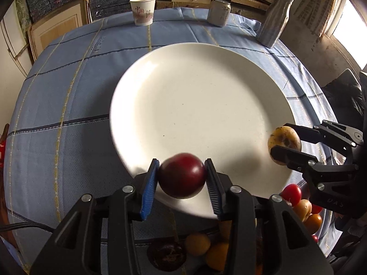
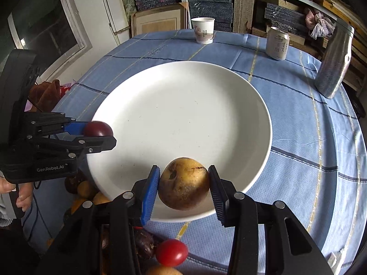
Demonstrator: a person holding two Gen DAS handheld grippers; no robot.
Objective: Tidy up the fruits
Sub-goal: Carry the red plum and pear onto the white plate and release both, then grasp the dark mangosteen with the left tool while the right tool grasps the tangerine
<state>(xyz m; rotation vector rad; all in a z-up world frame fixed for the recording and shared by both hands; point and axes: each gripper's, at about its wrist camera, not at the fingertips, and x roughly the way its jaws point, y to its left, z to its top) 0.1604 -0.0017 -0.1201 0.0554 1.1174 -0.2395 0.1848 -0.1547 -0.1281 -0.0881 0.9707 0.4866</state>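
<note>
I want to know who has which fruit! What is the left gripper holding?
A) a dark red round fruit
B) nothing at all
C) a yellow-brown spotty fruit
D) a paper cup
A: the left gripper is shut on the dark red fruit over the near rim of the white plate, while the right gripper holds the yellow-brown fruit.

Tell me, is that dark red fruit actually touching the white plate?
Cannot tell. The left tool grips the dark red fruit over the plate rim; neither view shows contact or gap.
</note>
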